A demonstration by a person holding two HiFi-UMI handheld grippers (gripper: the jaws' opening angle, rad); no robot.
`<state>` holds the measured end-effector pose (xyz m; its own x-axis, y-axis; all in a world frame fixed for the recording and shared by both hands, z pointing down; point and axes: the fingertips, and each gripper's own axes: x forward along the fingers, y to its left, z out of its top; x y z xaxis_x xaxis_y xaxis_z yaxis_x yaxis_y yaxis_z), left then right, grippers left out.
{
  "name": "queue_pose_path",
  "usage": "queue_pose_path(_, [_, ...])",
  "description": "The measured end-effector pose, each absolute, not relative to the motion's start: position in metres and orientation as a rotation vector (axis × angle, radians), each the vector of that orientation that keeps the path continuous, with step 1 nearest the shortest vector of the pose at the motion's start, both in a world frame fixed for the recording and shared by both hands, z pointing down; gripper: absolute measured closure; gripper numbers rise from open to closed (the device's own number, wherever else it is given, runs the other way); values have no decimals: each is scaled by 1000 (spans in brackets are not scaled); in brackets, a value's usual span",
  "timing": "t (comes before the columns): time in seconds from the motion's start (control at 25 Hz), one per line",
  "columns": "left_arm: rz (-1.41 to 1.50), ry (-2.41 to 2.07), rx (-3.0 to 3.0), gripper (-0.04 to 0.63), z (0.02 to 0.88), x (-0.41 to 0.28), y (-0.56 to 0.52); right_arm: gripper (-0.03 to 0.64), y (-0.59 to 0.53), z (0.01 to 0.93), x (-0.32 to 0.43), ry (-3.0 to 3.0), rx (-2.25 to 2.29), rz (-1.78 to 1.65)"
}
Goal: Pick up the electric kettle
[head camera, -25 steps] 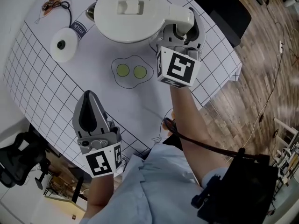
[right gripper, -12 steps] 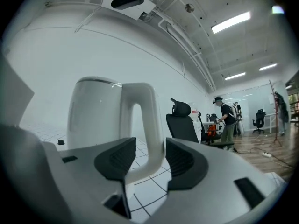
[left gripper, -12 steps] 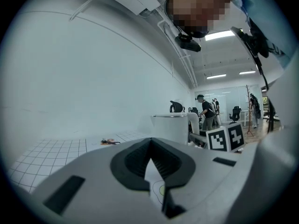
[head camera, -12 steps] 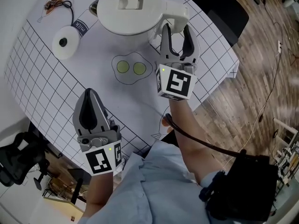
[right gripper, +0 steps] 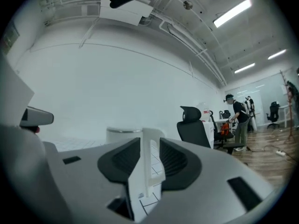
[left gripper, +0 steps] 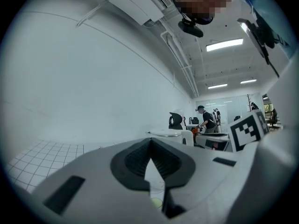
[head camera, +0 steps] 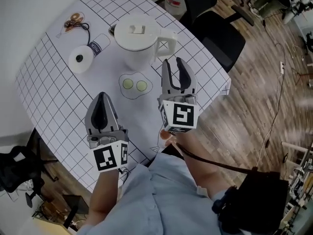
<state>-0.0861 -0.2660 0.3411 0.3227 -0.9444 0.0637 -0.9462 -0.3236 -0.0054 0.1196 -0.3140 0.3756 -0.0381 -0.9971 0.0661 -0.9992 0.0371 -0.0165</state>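
The white electric kettle (head camera: 141, 39) stands upright on the gridded table (head camera: 58, 97), its handle (head camera: 167, 45) turned to the right. My right gripper (head camera: 175, 64) hovers just short of that handle, pointing at it. Its jaws are parted and closing, with nothing between them. In the right gripper view the handle (right gripper: 153, 155) shows through the gap of my right gripper (right gripper: 149, 149), well beyond the pads. My left gripper (head camera: 101, 98) floats over the table's near left side, shut and empty. My left gripper (left gripper: 150, 143) frames the distant kettle (left gripper: 171, 134).
A white round disc (head camera: 80, 58) and a "milk" label (head camera: 99, 44) lie left of the kettle, with a small corded item (head camera: 75, 18) behind them. A drawn egg outline (head camera: 134, 84) lies between the grippers. A black office chair (head camera: 215, 33) stands past the table's right edge.
My right gripper has let go of the kettle's handle and drawn back toward the person. The kettle stays on the table. My left gripper has risen a little.
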Motion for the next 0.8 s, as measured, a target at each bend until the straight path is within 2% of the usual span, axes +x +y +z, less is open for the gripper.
queue_pose_path(0.16, [40,-1847,2518,595,322,-81,-265,568,-302,345,102,-2346,2049,60])
queue_pose_path(0.28, [31,-1857,2529,595,312,-72,-265,594,-290,329,91,-2407,1990,44])
queue_pose_path(0.8, [1,-1951,2502,595,281,-54,-268,617,-284,287,68,-2656,1833,-37])
